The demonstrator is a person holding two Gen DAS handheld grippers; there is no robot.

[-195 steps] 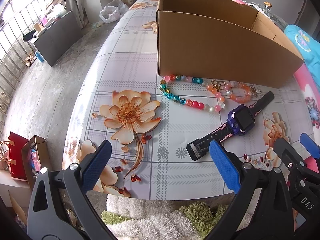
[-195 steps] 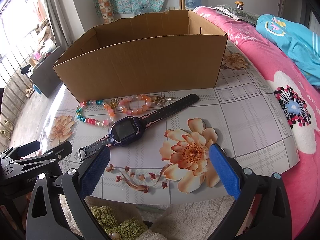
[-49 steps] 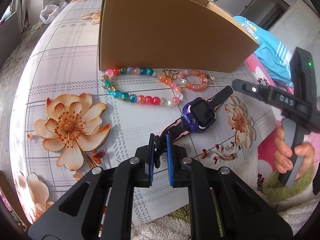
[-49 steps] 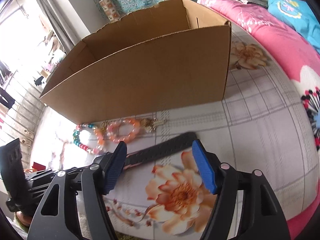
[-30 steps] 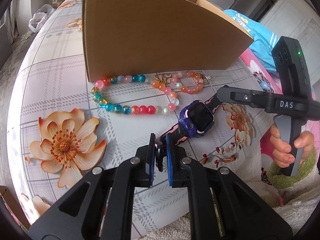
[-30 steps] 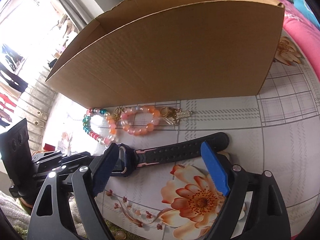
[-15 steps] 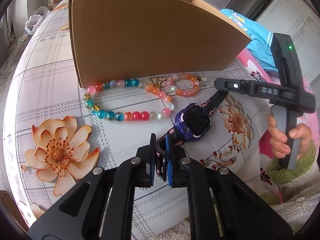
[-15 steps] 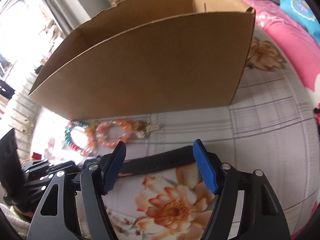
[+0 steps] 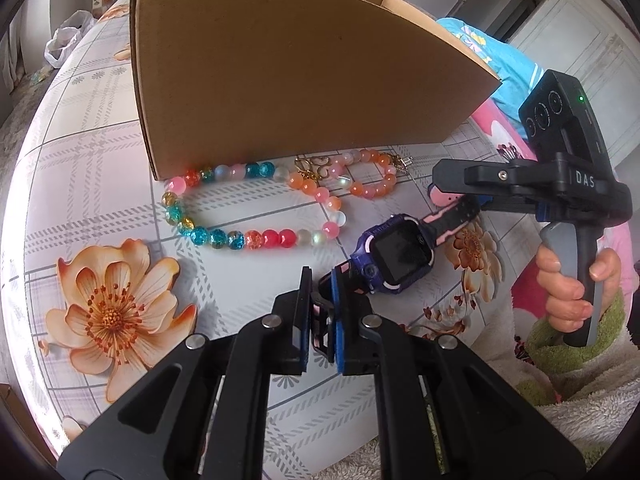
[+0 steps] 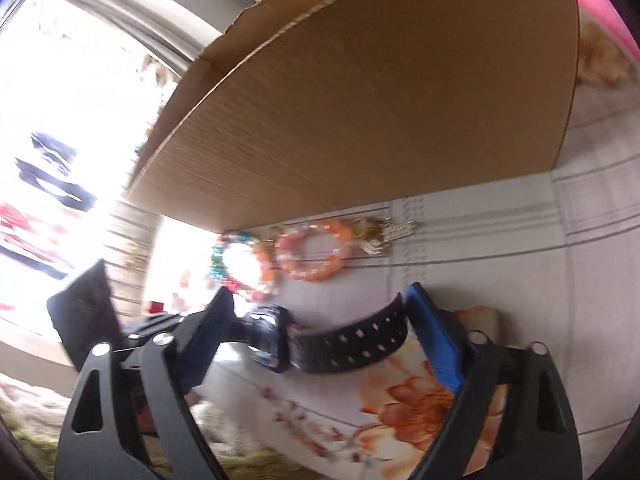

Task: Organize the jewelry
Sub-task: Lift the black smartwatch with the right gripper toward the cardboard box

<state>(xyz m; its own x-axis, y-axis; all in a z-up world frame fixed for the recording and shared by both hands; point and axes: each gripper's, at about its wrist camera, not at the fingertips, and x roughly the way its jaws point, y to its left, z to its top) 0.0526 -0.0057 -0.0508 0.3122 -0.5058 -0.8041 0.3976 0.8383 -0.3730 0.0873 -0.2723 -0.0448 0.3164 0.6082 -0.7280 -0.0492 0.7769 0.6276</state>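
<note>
**Operator A:** Checking the left gripper (image 9: 320, 316) first — its fingers (image 9: 305, 312) are nearly closed, pinching the buckle end of the children's smartwatch (image 9: 396, 256) strap. The purple watch case lies just ahead of the fingertips, on the floral table (image 9: 80, 152) in front of the cardboard box (image 9: 288, 64).

**Operator B:** Confirmed. Status of the right gripper (image 10: 320, 328)?

**Operator A:** Its jaws stand wide and are opening slightly. The perforated black strap (image 10: 352, 344) runs between them; its tip lies close against the right-hand blue pad, and the blur does not show whether they touch. No grip is established there.

**Operator B:** Handling properties?

**Operator A:** Judged as follows: the strap is soft rubber and will droop; the case is the heavy, rigid part and will swing if the watch is lifted by one strap end only. The screen is the fragile surface — avoid clamping across it. Recommended second hold: the free strap close to the case, gripped across its width.

**Operator B:** Other items?

**Operator A:** The multicoloured bead necklace (image 9: 224, 236) and the orange-pink bead bracelet (image 9: 368, 188) lie against the box's front wall, beyond the watch, apart from both grippers. Beads are hard and will likely roll.
</note>
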